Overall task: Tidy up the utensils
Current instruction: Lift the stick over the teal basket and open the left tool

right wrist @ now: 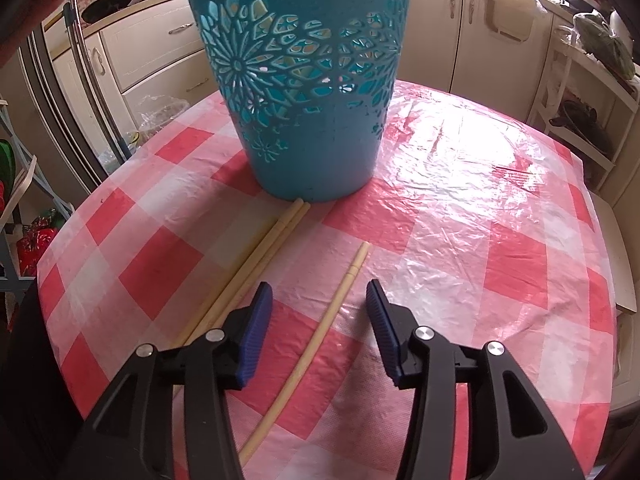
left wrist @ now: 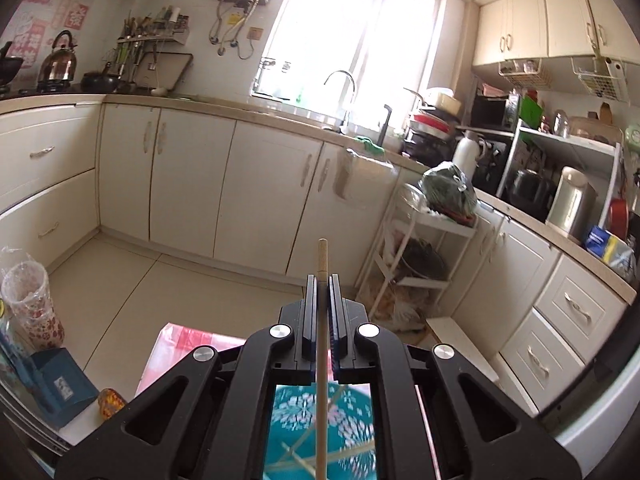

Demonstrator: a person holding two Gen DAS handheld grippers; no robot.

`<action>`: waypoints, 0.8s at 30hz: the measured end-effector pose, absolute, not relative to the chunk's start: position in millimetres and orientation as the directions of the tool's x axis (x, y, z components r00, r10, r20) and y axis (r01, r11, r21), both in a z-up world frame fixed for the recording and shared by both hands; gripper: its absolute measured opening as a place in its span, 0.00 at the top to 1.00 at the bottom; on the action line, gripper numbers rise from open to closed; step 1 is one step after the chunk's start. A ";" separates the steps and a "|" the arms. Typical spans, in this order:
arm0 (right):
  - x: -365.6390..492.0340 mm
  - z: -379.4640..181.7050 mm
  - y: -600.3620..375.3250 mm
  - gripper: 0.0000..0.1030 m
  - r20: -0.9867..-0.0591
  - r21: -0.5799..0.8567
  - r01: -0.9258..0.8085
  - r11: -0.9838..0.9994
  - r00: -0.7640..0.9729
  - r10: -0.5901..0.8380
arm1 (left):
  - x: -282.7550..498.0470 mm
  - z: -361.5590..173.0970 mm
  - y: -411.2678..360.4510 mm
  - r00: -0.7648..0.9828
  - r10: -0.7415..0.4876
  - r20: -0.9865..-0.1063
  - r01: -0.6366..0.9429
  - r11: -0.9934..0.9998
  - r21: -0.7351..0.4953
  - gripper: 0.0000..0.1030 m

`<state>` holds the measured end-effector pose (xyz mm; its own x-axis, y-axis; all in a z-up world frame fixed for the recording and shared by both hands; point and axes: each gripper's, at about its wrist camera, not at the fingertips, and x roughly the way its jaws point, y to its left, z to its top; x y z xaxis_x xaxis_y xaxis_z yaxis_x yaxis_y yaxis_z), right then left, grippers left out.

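My left gripper (left wrist: 322,280) is shut on a pale wooden chopstick (left wrist: 322,258), whose end pokes out past the fingertips. It is raised high over the teal cut-out basket (left wrist: 304,428), seen below through the gripper frame with other chopsticks inside. In the right wrist view the same basket (right wrist: 308,80) stands on the red-and-white checked table (right wrist: 480,216). My right gripper (right wrist: 319,294) hangs open just above the cloth, with a single chopstick (right wrist: 320,332) lying between its blue pads untouched. A pair of chopsticks (right wrist: 260,252) lies to the left, their ends against the basket's foot.
Cream kitchen cabinets (left wrist: 192,184) and a sink counter (left wrist: 344,124) line the far walls. A white trolley (left wrist: 420,248) with bags stands right of the table. A blue box (left wrist: 60,384) and a floral cup (left wrist: 32,304) sit at the left.
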<state>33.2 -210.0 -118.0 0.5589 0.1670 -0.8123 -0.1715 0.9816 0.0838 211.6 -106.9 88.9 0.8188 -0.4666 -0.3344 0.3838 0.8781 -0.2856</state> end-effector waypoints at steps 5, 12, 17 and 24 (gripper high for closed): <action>34.3 -118.2 -212.9 0.49 -0.809 0.111 -0.179 0.978 0.555 0.193 | 235.3 71.9 -114.8 0.847 -0.430 -0.312 0.327 0.885 -0.331 0.95; 35.4 -117.7 -216.9 0.46 -0.806 0.140 -0.184 0.973 0.550 0.220 | 238.3 41.1 -128.1 0.825 -0.428 -0.369 0.339 0.897 -0.282 0.95; 34.6 -116.6 -218.1 0.45 -0.804 0.145 -0.186 0.972 0.550 0.225 | 226.0 20.7 -137.6 0.776 -0.421 -0.469 0.384 0.906 -0.179 0.95; 34.6 -116.9 -215.0 0.45 -0.806 0.136 -0.186 0.973 0.550 0.218 | 184.7 16.9 -105.4 0.818 -0.320 -0.478 0.325 0.943 -0.075 0.50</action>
